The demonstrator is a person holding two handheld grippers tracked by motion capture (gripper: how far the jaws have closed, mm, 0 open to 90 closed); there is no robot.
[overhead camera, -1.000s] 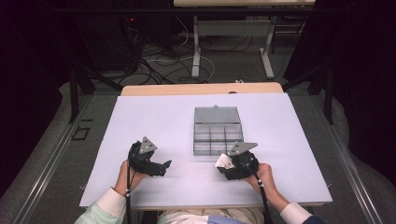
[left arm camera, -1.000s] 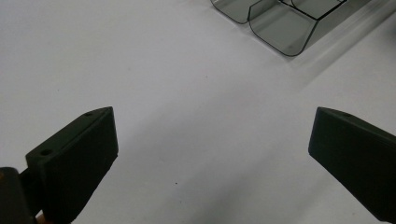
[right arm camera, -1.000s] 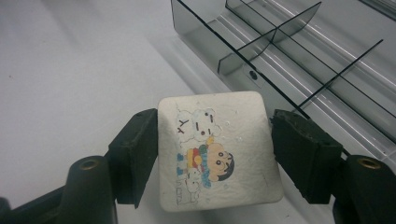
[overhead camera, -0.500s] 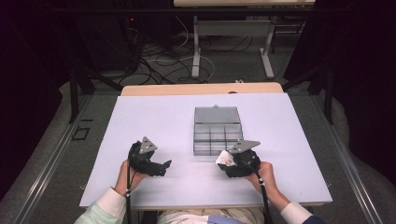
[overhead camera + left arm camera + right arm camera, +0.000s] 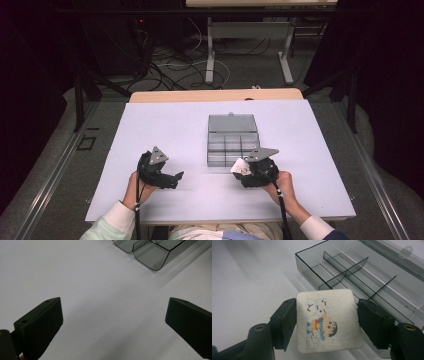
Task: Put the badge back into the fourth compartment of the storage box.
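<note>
A clear grey compartment box [image 5: 208, 149] lies on the white table [image 5: 165, 130] with its lid [image 5: 232, 123] folded back flat behind it. Just in front of the box, my right gripper [image 5: 243, 170] is shut on a white square tile [image 5: 240, 165] printed with a cartoon figure. In the right gripper view the tile [image 5: 337, 337] sits between the two pads [image 5: 284, 322], above the box's near wall [image 5: 308, 268]. To the left, my left gripper [image 5: 176, 178] stands open over bare table; its jaws are wide apart with nothing between them, and a corner of the box [image 5: 150, 258] shows at the top.
A wooden tabletop [image 5: 215, 95] adjoins the far edge of the white one. Beyond it are floor cables [image 5: 170, 70] and the legs of another table [image 5: 210, 55]. A metal rail [image 5: 55, 165] runs along the floor on the left.
</note>
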